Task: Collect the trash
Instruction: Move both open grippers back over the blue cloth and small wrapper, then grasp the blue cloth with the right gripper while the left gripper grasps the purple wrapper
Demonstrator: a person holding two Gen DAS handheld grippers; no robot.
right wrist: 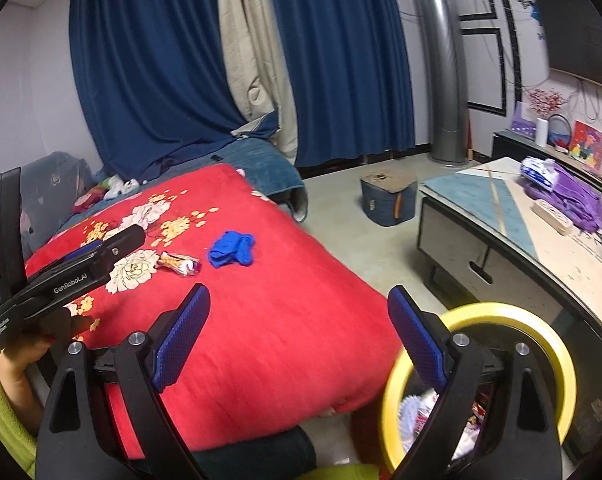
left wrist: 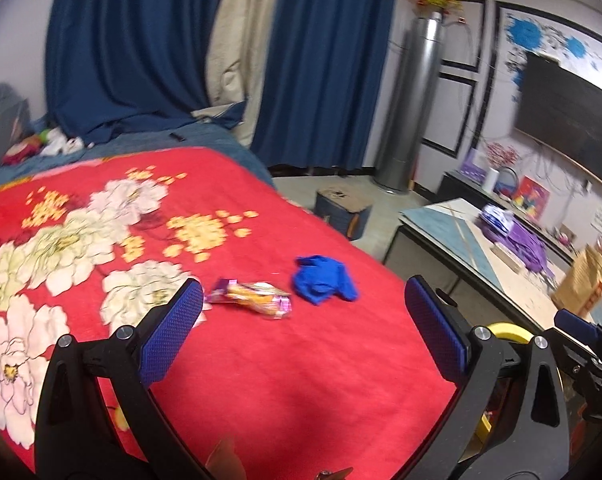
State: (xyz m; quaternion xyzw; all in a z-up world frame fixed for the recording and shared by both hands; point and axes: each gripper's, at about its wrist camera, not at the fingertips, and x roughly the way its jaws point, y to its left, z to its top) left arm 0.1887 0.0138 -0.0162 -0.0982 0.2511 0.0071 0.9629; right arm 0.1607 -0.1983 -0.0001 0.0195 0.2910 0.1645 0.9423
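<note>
A shiny snack wrapper (left wrist: 249, 297) lies on the red flowered blanket (left wrist: 261, 360), with a crumpled blue glove (left wrist: 324, 280) just to its right. My left gripper (left wrist: 303, 298) is open and empty, hovering over the blanket just short of both. In the right wrist view the wrapper (right wrist: 179, 263) and glove (right wrist: 232, 249) lie farther off. My right gripper (right wrist: 299, 304) is open and empty over the blanket's near edge. A yellow-rimmed bin (right wrist: 481, 380) holding trash stands on the floor under its right finger.
The left gripper's body (right wrist: 69, 276) shows at the left of the right wrist view. A low table (right wrist: 513, 232) with purple cloth stands on the right. A blue stool (right wrist: 389, 198) and a silver column (right wrist: 445, 80) stand by the blue curtains.
</note>
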